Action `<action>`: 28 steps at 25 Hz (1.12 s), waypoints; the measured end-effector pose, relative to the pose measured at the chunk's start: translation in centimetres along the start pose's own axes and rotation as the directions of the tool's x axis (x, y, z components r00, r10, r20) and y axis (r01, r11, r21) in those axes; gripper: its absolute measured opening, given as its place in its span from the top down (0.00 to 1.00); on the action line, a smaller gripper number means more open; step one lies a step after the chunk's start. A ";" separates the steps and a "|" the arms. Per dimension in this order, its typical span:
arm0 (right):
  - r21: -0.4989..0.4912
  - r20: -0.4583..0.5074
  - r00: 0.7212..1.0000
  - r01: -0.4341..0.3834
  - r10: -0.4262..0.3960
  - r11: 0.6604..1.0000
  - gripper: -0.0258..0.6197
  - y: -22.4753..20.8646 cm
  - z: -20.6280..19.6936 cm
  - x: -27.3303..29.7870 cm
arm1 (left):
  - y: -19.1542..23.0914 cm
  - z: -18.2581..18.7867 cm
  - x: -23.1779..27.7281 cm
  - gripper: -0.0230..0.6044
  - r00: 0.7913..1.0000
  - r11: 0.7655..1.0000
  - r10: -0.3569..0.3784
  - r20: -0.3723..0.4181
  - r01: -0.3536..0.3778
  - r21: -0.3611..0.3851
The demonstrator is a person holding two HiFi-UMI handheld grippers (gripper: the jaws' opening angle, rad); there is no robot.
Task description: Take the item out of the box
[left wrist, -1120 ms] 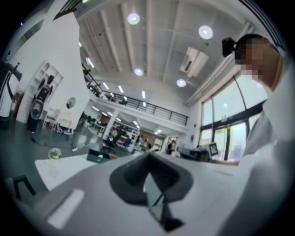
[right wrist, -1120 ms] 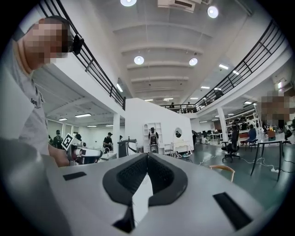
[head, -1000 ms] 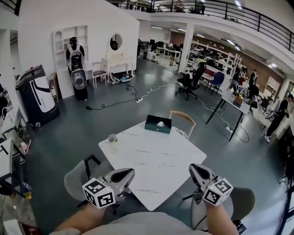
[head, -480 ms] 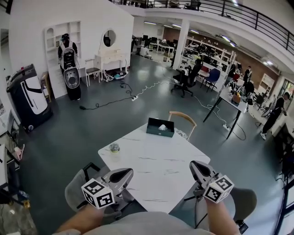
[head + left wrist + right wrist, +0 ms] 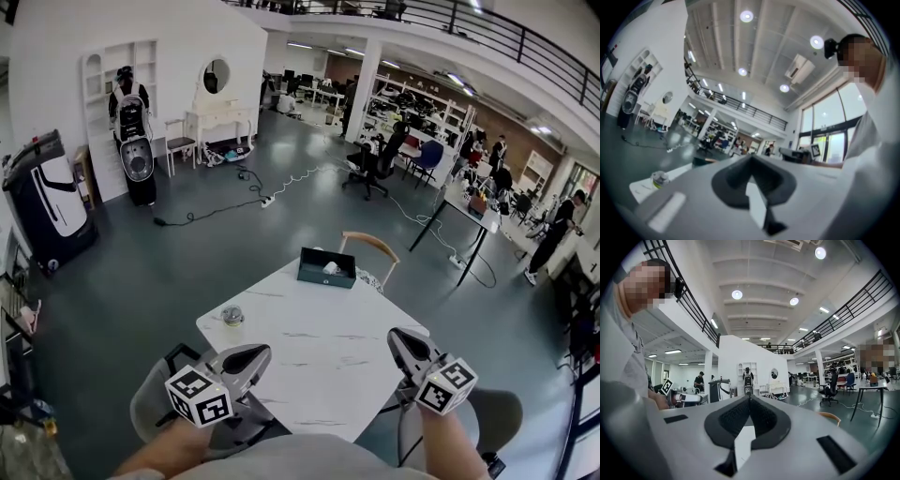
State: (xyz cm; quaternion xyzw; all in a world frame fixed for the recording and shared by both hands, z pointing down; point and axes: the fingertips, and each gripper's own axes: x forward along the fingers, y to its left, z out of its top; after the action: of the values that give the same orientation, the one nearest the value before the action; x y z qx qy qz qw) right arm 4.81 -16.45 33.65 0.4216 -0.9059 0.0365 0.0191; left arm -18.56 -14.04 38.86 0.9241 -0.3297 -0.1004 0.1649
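Observation:
A dark open box [image 5: 325, 268] with a white item [image 5: 330, 268] in it stands at the far edge of the white marble table [image 5: 319, 356]. Both grippers hover level over the table's near edge, far short of the box. My left gripper [image 5: 265, 351] is shut and holds nothing; in the left gripper view its jaws [image 5: 751, 157] meet at the tip, with the box [image 5: 704, 161] a dark strip far ahead. My right gripper [image 5: 394, 334] is also shut and holds nothing [image 5: 750, 398].
A small jar [image 5: 232, 317] stands near the table's left edge and also shows as the jar [image 5: 659, 178] in the left gripper view. A wooden chair [image 5: 370, 246] stands behind the box. Grey chairs [image 5: 155, 398] flank the near side. Desks and people fill the hall beyond.
The table, jar and box have drawn nearer in the head view as I moved forward. Both grippers kept their place in the picture and stayed shut.

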 end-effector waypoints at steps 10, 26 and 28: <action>0.014 -0.009 0.999 0.032 -0.032 0.999 0.95 -1.5 -0.5 1.2 | 1.9 0.2 1.3 0.96 1.000 1.000 -0.018 -0.013 0.018 -0.009; 0.028 -0.013 1.000 -0.006 0.007 1.000 0.95 -3.7 -0.8 3.0 | 2.7 0.0 2.6 0.96 1.000 1.000 0.017 -0.015 -0.017 0.000; 0.031 -0.012 1.000 -0.022 0.023 0.999 0.95 -4.2 -0.9 3.3 | 2.8 -0.3 3.0 0.96 0.999 1.000 0.031 -0.017 -0.031 -0.001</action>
State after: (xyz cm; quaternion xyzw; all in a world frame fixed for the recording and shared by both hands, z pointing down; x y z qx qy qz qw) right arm 5.89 -21.63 35.01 0.4113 -0.9098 0.0532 0.0181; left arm -17.77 -17.96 39.92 0.9196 -0.3426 -0.0900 0.1699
